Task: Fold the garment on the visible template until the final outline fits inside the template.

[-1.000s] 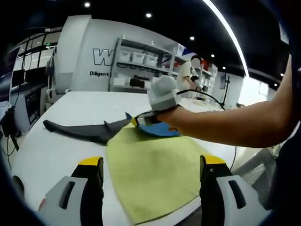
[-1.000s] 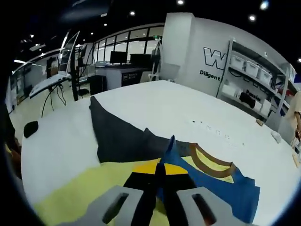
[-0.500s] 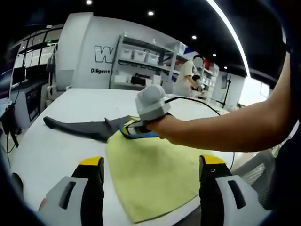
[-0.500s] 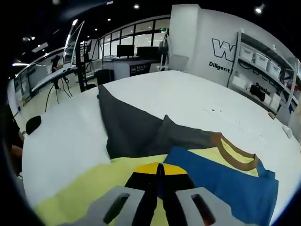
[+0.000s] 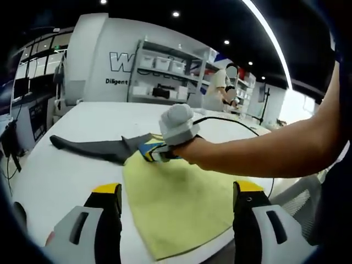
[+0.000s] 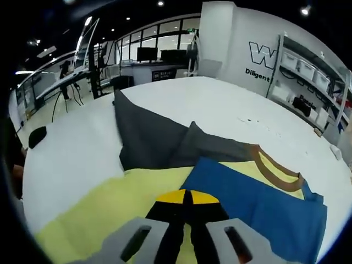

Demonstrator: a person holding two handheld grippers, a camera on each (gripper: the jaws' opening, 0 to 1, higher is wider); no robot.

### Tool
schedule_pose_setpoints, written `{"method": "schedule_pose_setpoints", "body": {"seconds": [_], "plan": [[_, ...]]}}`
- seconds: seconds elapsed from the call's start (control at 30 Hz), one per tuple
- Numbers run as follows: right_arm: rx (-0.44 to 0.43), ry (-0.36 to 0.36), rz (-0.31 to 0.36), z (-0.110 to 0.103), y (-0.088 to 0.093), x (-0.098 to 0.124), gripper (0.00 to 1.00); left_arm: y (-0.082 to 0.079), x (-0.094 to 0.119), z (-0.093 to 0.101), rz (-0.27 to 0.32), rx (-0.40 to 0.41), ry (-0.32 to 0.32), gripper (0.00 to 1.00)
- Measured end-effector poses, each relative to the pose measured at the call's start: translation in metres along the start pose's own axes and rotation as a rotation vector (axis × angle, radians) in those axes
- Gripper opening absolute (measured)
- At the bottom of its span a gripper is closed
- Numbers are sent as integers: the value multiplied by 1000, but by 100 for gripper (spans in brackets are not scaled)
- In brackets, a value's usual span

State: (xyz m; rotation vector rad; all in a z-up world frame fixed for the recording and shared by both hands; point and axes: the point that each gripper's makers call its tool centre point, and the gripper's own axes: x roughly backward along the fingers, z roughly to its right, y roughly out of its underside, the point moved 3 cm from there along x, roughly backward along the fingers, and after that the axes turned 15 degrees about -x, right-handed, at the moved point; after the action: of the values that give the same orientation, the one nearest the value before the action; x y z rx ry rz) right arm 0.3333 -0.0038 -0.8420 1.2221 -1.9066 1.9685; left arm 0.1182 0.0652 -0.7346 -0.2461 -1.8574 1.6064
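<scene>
A garment lies on the white table [image 5: 49,176]. Its yellow body [image 5: 181,198] is spread in front of my left gripper [image 5: 176,190], whose jaws stand wide apart and hold nothing. A grey sleeve [image 5: 88,146] stretches off to the left. My right gripper [image 5: 155,153], held in a person's hand, comes in from the right, low at the garment's far edge. In the right gripper view, my right gripper [image 6: 186,197] is shut on the edge of a blue panel [image 6: 258,206] that lies over the yellow cloth [image 6: 104,217]. Beyond it are the grey sleeve [image 6: 148,143] and a brown collar [image 6: 275,171].
The person's forearm [image 5: 264,151] crosses above the garment's right half, and a black cable [image 5: 231,118] trails behind the hand. Shelves with boxes [image 5: 165,69] and another person [image 5: 223,88] stand behind the table. The table's near edge runs just under the yellow hem [image 5: 181,250].
My right gripper has carried the blue edge leftward and lower over the yellow body, and the blue panel now lies flatter and wider. My left gripper has stayed open and still.
</scene>
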Motion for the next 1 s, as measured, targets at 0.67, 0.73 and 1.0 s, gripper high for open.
{"method": "schedule_pose_setpoints", "body": {"seconds": [0.67, 0.73, 1.0], "plan": [[-40, 22, 95, 23, -11, 54, 11, -1, -1, 6, -2, -27, 23, 79], [-38, 28, 94, 26, -8, 61, 13, -1, -2, 6, -3, -31, 26, 79], [-77, 43, 105, 33, 6, 93, 28, 0, -3, 6, -2, -44, 37, 79]]}}
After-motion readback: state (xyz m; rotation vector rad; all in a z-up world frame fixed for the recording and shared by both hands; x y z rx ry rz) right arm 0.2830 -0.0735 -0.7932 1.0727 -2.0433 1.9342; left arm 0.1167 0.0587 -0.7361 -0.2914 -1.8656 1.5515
